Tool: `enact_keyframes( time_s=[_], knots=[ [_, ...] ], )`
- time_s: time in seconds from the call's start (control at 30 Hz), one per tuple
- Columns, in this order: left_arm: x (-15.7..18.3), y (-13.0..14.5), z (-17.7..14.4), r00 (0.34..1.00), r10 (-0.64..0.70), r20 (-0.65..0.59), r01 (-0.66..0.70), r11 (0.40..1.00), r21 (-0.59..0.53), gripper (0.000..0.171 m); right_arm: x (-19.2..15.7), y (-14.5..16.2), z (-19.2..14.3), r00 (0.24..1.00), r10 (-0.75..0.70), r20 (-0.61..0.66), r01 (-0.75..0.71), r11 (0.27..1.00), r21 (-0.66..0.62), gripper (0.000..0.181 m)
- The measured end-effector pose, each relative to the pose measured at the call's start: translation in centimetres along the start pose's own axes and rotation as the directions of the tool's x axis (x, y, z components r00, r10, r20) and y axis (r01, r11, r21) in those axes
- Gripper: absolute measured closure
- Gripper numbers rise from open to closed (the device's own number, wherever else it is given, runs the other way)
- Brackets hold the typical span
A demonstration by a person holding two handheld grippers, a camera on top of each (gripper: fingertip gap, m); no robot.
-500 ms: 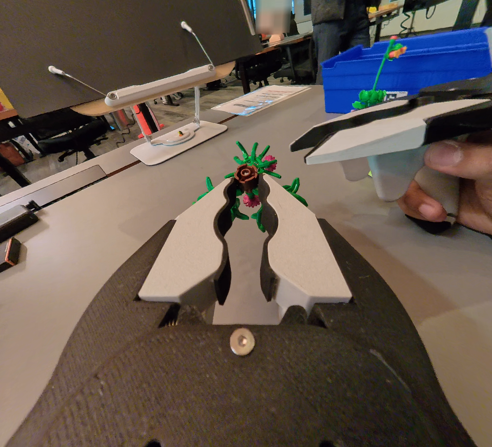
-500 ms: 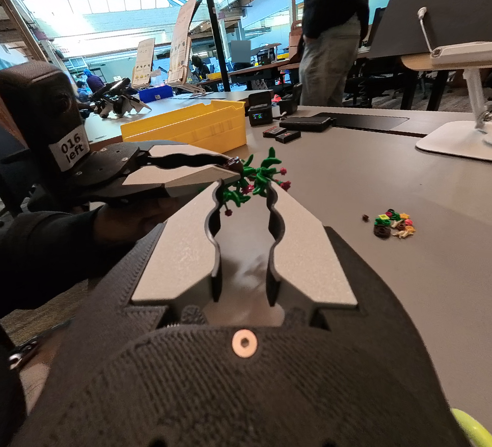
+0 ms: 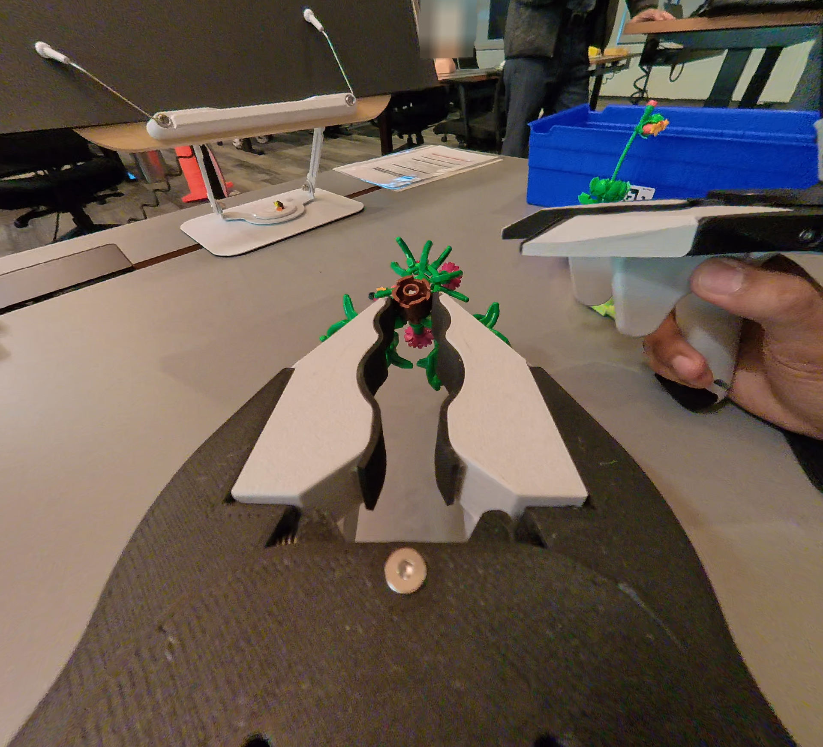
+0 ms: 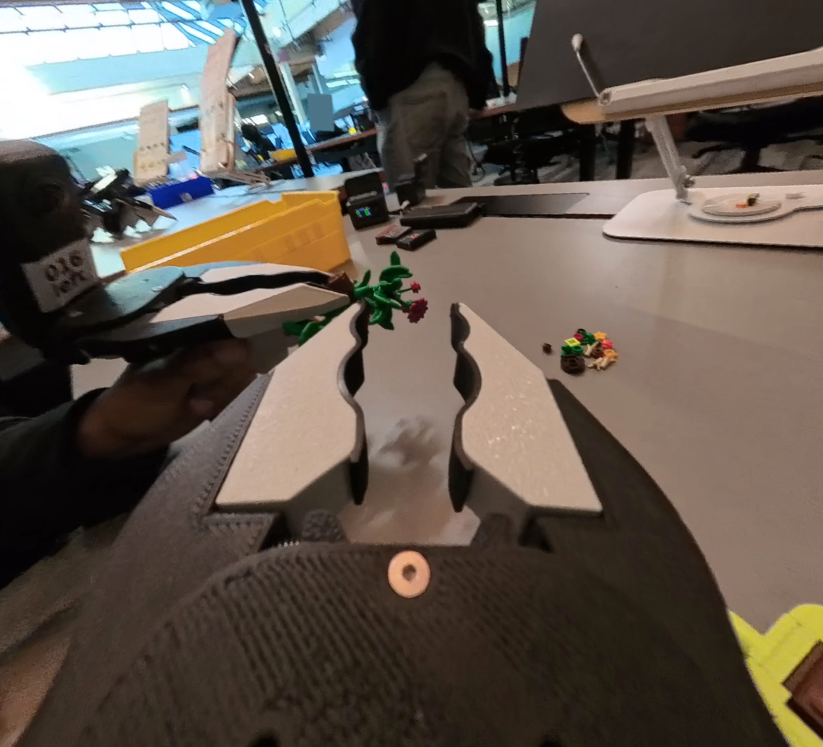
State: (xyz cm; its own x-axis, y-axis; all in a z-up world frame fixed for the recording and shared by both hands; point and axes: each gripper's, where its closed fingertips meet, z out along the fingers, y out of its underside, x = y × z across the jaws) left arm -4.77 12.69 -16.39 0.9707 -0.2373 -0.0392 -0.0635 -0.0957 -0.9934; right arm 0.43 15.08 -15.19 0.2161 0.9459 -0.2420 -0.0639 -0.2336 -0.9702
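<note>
Toy plant [image 3: 416, 302]: brown base, green leaves, pink flowers; pinched by left gripper [image 3: 412, 302]; right gripper [image 4: 407, 311] agape, empty.

A big grey table [image 4: 668, 325] holds a small pile of toy bits [image 4: 583, 349] in the middle. A yellow bin [image 4: 249, 236] sits toward the left edge, a blue bin [image 3: 668, 155] toward the right edge, and a white stand [image 3: 271, 220] at the far edge.

Left gripper [image 3: 412, 302] jaws pinched nearly together at the tips; right gripper [image 4: 407, 311] jaws spread apart.
</note>
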Motion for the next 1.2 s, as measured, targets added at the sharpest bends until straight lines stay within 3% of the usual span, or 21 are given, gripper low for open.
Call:
enact_keyframes(
  time_s=[0.27,0.4,0.63,1.2],
  knots=[
    [-0.3,-0.4,-2.0,0.998,0.019,0.056,-0.021,0.999,0.048,0.159,-0.6,1.8,1.2,0.988,-0.136,-0.069,0.127,0.984,-0.124,0.148],
    [-0.8,-0.6,-3.5,0.997,-0.036,0.075,0.030,0.997,0.078,0.160,-0.5,1.1,0.6,0.975,-0.186,-0.123,0.178,0.981,-0.071,0.145],
    [-0.4,-0.5,-4.4,0.996,-0.040,0.081,0.034,0.996,0.081,0.160,-0.4,0.6,-0.6,0.983,-0.125,-0.137,0.123,0.992,-0.026,0.141],
    [-0.7,-0.5,-4.4,0.994,-0.085,0.066,0.079,0.994,0.080,0.160,-1.0,0.9,-0.4,0.977,-0.174,-0.124,0.169,0.984,-0.049,0.141]
  ],
)
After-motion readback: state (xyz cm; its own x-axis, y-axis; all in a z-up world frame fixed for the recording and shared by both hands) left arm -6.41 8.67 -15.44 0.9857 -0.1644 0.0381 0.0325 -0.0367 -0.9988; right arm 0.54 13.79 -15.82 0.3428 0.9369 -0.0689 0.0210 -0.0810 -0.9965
